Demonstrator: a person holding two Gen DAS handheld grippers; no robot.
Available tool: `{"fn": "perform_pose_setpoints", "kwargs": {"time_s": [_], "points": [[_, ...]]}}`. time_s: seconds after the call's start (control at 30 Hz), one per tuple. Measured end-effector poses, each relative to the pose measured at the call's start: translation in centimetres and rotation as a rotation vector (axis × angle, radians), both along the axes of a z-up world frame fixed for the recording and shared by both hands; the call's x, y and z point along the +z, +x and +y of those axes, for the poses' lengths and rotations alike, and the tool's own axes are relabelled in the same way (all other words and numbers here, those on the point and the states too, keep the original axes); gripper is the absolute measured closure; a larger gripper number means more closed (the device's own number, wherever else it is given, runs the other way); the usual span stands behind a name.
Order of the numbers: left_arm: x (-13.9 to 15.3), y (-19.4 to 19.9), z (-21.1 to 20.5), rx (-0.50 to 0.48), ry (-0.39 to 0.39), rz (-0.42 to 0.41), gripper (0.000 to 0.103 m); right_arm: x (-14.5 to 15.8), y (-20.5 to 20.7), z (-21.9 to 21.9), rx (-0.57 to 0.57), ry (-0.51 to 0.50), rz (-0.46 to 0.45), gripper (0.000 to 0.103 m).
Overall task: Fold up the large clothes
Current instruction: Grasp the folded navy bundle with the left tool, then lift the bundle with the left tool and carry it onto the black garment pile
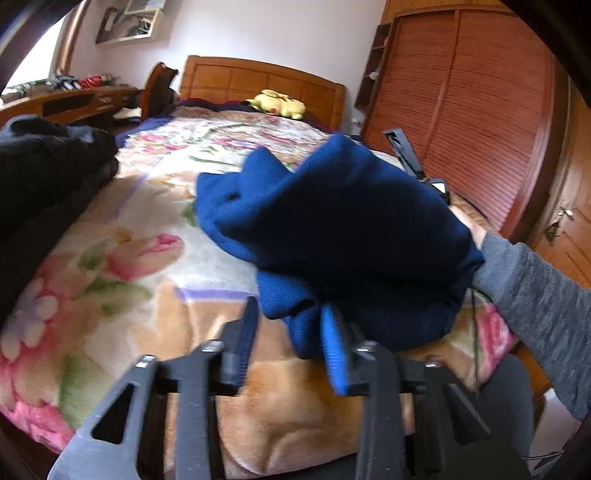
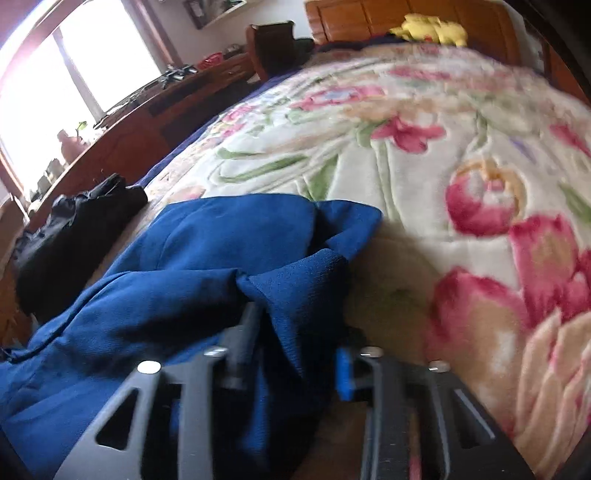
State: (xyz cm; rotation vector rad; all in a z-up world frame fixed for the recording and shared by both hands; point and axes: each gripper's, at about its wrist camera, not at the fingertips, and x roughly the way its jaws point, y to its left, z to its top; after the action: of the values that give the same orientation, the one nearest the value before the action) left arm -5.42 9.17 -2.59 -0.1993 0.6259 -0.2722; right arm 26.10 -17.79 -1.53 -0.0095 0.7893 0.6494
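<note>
Through my left wrist camera, my left jaws (image 1: 291,325) are clenched on a hanging fold at the near edge of the blue garment (image 1: 332,221). The cloth runs between the two fingers (image 1: 334,350), and the rest of it bunches up above the floral blanket (image 1: 140,258) that covers the bed. A grey sleeve (image 1: 543,295) reaches in from the right, its hand mostly hidden behind the blue fabric. A pile of dark clothes (image 1: 48,166) lies at the left edge of the bed. A yellow plush toy (image 1: 277,103) sits against the wooden headboard (image 1: 258,79), and a slatted wooden wardrobe (image 1: 472,110) stands to the right.

Through my right wrist camera, my right jaws (image 2: 295,332) are likewise clenched on the blue garment (image 2: 184,277), a pinched ridge of cloth rising between them. The fabric spreads away to the left and lies on the floral blanket (image 2: 443,147), which stays bare to the right. The dark clothes (image 2: 74,229) lie beyond it near the bed's left edge. A wooden worktop (image 2: 166,103) runs beneath a bright window (image 2: 55,74), and the yellow plush toy (image 2: 432,27) shows at the top. This view is blurred.
</note>
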Motion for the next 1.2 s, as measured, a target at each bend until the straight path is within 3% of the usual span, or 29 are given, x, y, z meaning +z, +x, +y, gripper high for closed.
{"fn": "perform_pose_setpoints", "kwargs": {"time_s": [0.13,0.43,0.57,0.8,1.0,1.2], "points": [[0.3,-0.1,-0.1,-0.016,-0.012,0.005,0.092,2.2,-2.3,0.4,-0.042,-0.019,-0.114,0.089],[2.9,-1.6,1.5,0.031,-0.011,-0.104,0.094,8.2,-7.8,3.2,-0.054,-0.09,-0.328,0.091],[5.1,-1.2,5.3,0.084,-0.031,-0.158,0.095,10.5,-9.3,5.1,-0.044,-0.115,-0.385,0.091],[10.9,-1.3,11.9,0.173,0.04,-0.295,0.095,15.5,-11.4,11.3,0.006,-0.11,-0.491,0.091],[14.5,-1.3,19.6,0.307,0.124,-0.355,0.095,19.4,-12.3,20.2,0.072,-0.094,-0.569,0.091],[15.3,-2.8,29.0,0.515,0.196,-0.346,0.095,19.2,-12.7,30.1,0.171,-0.049,-0.571,0.091]]}}
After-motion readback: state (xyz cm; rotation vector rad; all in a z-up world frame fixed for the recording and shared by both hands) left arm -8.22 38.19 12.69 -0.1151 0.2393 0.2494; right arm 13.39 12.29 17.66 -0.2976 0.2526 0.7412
